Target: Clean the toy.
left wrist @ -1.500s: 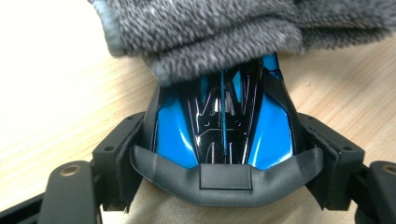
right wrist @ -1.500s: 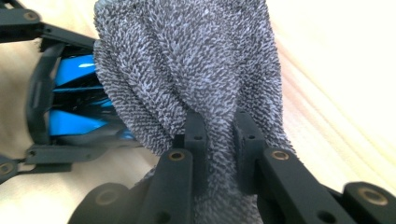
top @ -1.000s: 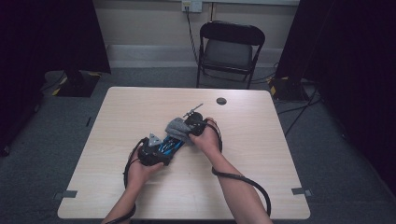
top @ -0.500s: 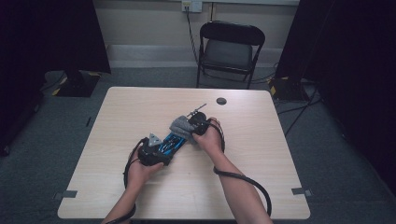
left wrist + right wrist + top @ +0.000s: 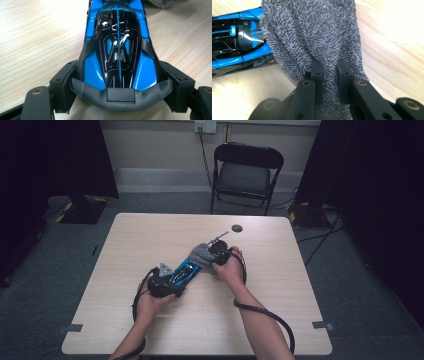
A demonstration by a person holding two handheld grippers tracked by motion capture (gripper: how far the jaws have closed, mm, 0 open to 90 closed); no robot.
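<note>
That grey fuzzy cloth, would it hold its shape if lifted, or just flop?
Probably flop: the grey cloth bunches into soft folds where the right tongs pinch it. Its looped pile looks grippy, so it seems unlikely to slip. It drapes against the blue toy car, suggesting little weight.

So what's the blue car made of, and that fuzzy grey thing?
The toy car looks like hard plastic with a glossy blue and black finish: bright glints sit on its smooth shell. The grey cloth looks like soft terry or microfibre: it is covered in tiny loops and folds where the right gripper pinches it.
</note>
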